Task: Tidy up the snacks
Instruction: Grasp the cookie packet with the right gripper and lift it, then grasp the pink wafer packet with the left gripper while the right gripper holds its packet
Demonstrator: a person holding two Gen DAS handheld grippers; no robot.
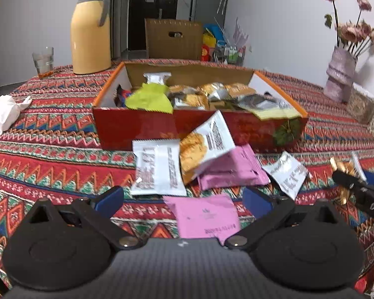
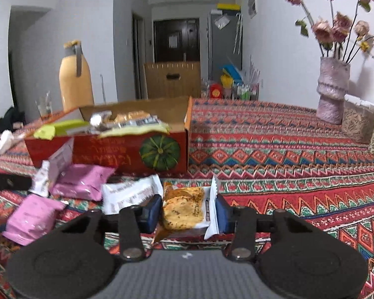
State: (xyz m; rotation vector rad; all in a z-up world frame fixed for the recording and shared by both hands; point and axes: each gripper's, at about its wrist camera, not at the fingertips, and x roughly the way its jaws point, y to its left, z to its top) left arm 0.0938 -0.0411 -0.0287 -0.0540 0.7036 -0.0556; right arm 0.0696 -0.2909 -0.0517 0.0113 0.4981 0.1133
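A red cardboard box (image 1: pixel 137 129) with orange rim holds several snack packets; it also shows in the right wrist view (image 2: pixel 107 154). In front of it lie loose packets: a white one (image 1: pixel 157 172), a biscuit-picture one (image 1: pixel 202 147) leaning on the box, pink ones (image 1: pixel 232 172) (image 1: pixel 204 216) and a small white one (image 1: pixel 289 174). My left gripper (image 1: pixel 183 200) is open and empty above the near pink packet. My right gripper (image 2: pixel 188 211) is shut on a biscuit packet (image 2: pixel 182 209), just above the cloth; its tip shows at the right of the left view (image 1: pixel 346 179).
A yellow thermos (image 1: pixel 91 30) and a glass (image 1: pixel 43 61) stand behind the box at left. A white tissue (image 1: pixel 2 117) lies at the left edge. A vase of dried flowers (image 2: pixel 332 92) and patterned containers (image 2: pixel 356 124) stand at right. The patterned tablecloth (image 2: pixel 286 149) covers the table.
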